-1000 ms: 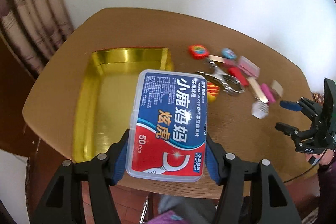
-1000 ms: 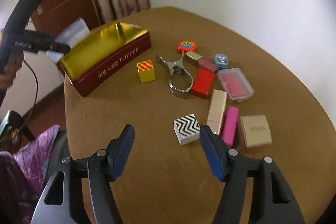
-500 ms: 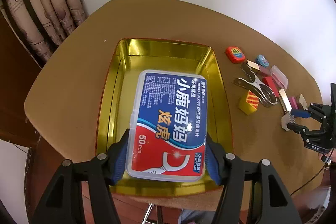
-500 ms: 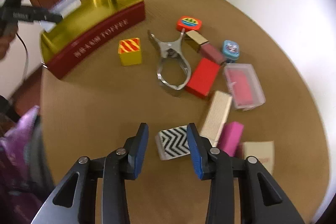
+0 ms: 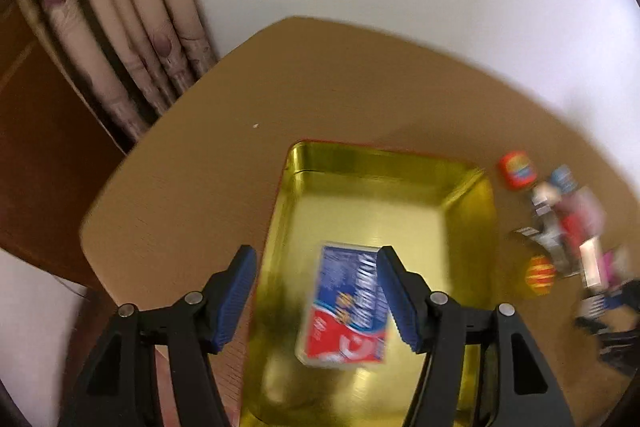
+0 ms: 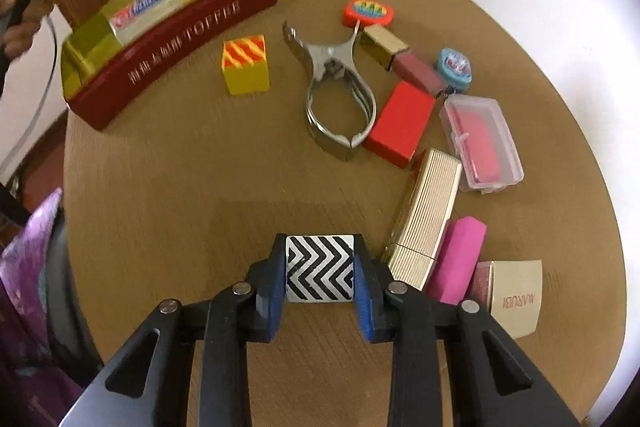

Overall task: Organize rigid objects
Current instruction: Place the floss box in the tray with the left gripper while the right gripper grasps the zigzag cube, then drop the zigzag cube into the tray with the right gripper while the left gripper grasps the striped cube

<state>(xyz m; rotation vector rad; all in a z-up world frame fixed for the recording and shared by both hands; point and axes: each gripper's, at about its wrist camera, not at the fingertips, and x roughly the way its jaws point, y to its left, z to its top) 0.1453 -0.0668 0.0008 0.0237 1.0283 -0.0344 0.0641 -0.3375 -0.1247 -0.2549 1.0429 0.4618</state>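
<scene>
A blue and red dental floss box [image 5: 344, 307] lies flat inside the gold tin tray [image 5: 380, 155]. My left gripper [image 5: 312, 267] hovers above it, open, its pads clear of the box. From the right wrist view the same floss box [image 6: 144, 7] rests in the tray [image 6: 180, 39], which has a red outer wall. My right gripper [image 6: 320, 247] is closing on a black-and-white zigzag block [image 6: 320, 275] on the table, and both pads touch its sides.
Right of the tray lie a yellow striped block [image 6: 245, 69], metal nippers [image 6: 336, 99], a red box [image 6: 400, 123], a clear case [image 6: 480, 143], a gold ribbed case [image 6: 428, 211], a pink block [image 6: 456, 259] and a beige box [image 6: 516, 299]. Purple cloth [image 6: 28, 267] lies left.
The floss box has left the left gripper and now lies in the tray. The right gripper dropped toward the zigzag block and narrowed until its pads met it.
</scene>
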